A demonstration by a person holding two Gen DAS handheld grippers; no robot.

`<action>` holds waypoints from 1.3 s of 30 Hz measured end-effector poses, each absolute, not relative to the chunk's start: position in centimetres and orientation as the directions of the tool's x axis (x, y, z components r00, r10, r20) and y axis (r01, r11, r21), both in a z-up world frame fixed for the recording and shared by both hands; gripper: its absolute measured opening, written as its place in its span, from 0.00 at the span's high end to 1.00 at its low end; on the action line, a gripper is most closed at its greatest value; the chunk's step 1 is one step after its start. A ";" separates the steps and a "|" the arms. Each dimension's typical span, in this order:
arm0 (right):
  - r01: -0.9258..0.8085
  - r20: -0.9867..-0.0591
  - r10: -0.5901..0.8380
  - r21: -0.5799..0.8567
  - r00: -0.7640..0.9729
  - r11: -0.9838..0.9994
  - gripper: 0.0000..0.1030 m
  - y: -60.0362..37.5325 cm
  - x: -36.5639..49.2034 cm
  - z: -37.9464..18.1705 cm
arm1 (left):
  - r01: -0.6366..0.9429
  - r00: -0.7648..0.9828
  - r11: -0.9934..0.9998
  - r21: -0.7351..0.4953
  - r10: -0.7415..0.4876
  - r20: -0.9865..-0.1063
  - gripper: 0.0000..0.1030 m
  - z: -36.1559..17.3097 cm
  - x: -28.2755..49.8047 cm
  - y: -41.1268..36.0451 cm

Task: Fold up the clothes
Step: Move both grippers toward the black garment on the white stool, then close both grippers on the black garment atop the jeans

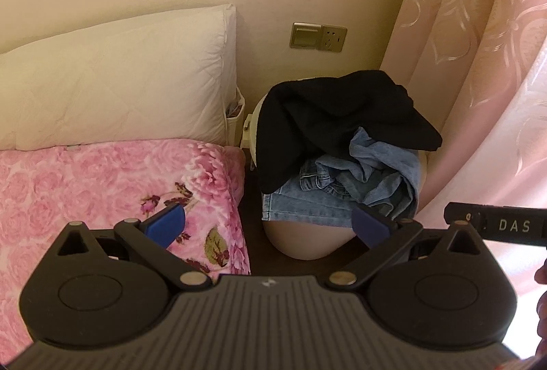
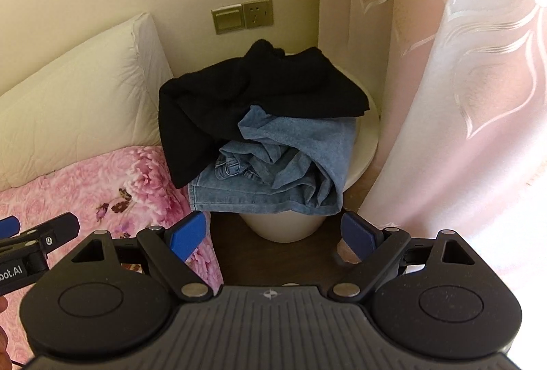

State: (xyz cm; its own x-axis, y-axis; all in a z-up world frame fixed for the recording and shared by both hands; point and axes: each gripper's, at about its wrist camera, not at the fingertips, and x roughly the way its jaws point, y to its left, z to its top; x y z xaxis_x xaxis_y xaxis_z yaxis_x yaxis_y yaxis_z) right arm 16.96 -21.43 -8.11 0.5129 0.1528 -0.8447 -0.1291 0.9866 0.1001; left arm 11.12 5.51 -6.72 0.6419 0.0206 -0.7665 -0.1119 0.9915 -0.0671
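**Denim and black cloth heaped, nothing picked up yet**

Blue-padded and spread wide, the left tongs (image 1: 268, 228) grip nothing; the right tongs (image 2: 273, 233) are likewise parted and empty. Both point at the pile from short of it, probably so either can pick a garment. To their left lies the bed (image 1: 85, 192) under a pink floral blanket, a likely spot for laying clothes flat.

Just ahead, on a round white stool (image 2: 365, 137) serving as the surface, sit the crumpled blue jeans (image 2: 290, 171), their hem hanging over the near rim. A black garment (image 2: 246, 96) is draped on top and spills down the left side, so it would probably have to come off first.

Beyond stand a white pillow (image 1: 119, 76), the wall's switch and socket (image 1: 318, 35), and a pink curtain (image 1: 478, 62).
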 end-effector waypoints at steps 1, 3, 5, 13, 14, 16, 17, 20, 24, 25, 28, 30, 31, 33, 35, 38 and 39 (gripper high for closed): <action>-0.127 -0.845 0.158 0.108 0.510 0.986 0.14 -21.5 17.4 -8.3 | -0.115 0.638 0.991 -0.064 0.024 -0.770 0.01 -6.9 11.6 5.4; -0.126 -0.846 0.171 0.123 0.505 0.984 0.14 -21.9 18.7 -8.8 | -0.125 0.627 0.990 -0.059 0.033 -0.778 0.01 -7.5 12.7 5.3; -0.134 -0.846 0.178 0.127 0.503 0.983 0.14 -22.2 19.8 -9.3 | -0.135 0.615 0.989 -0.062 0.034 -0.788 0.01 -8.1 13.8 5.3; -0.145 -0.863 0.182 0.127 0.471 0.981 0.14 -24.2 26.3 -11.8 | -0.128 0.578 0.984 -0.121 -0.025 -0.816 0.01 -11.3 20.1 4.2; -0.145 -0.865 0.183 0.129 0.468 0.981 0.14 -24.3 27.1 -12.1 | -0.128 0.577 0.984 -0.124 -0.028 -0.817 0.01 -11.8 20.8 4.0; -0.148 -0.865 0.188 0.133 0.464 0.980 0.14 -24.2 28.8 -12.5 | -0.123 0.570 0.982 -0.143 -0.048 -0.820 0.01 -12.7 22.4 3.8; -0.152 -0.865 0.192 0.136 0.464 0.979 0.14 -24.4 29.7 -12.8 | -0.131 0.566 0.980 -0.149 -0.049 -0.823 0.01 -13.2 23.2 3.8; -0.164 -0.862 0.202 0.140 0.464 0.976 0.15 -24.3 32.3 -13.4 | -0.158 0.557 0.973 -0.170 -0.054 -0.829 0.01 -14.6 25.6 4.1; -0.204 -0.848 0.239 0.159 0.473 0.966 0.16 -23.2 35.5 -14.0 | -0.201 0.545 0.964 -0.176 -0.039 -0.837 0.01 -16.7 28.7 5.1; -0.218 -0.842 0.252 0.165 0.477 0.962 0.19 -22.6 36.2 -14.1 | -0.212 0.543 0.961 -0.175 -0.034 -0.839 0.01 -17.3 29.5 5.4; -0.280 -0.819 0.301 0.179 0.488 0.943 0.21 -20.0 38.0 -14.2 | -0.245 0.537 0.953 -0.176 -0.018 -0.843 0.01 -18.8 31.5 6.6; -0.321 -0.805 0.332 0.187 0.492 0.928 0.23 -18.4 39.2 -14.3 | -0.265 0.537 0.948 -0.175 -0.005 -0.843 0.01 -19.8 32.8 7.4; -0.344 -0.798 0.350 0.191 0.491 0.919 0.24 -17.6 39.8 -14.4 | -0.274 0.537 0.945 -0.179 -0.004 -0.844 0.01 -20.2 33.3 7.7; -0.385 -0.795 0.374 0.193 0.478 0.902 0.24 -15.7 40.7 -14.9 | -0.311 0.538 0.929 -0.200 -0.001 -0.843 0.02 -21.1 34.4 8.4; -0.416 -0.806 0.388 0.196 0.447 0.888 0.28 -14.4 41.9 -15.8 | -0.333 0.548 0.915 -0.229 -0.010 -0.836 0.06 -21.9 35.4 9.1; -0.428 -0.833 0.407 0.234 0.376 0.873 0.35 -13.6 43.3 -17.6 | -0.359 0.569 0.885 -0.296 -0.044 -0.821 0.13 -23.4 36.9 10.2; -0.428 -0.840 0.413 0.249 0.351 0.869 0.35 -13.5 43.6 -18.2 | -0.362 0.575 0.876 -0.318 -0.058 -0.816 0.15 -23.9 37.4 10.4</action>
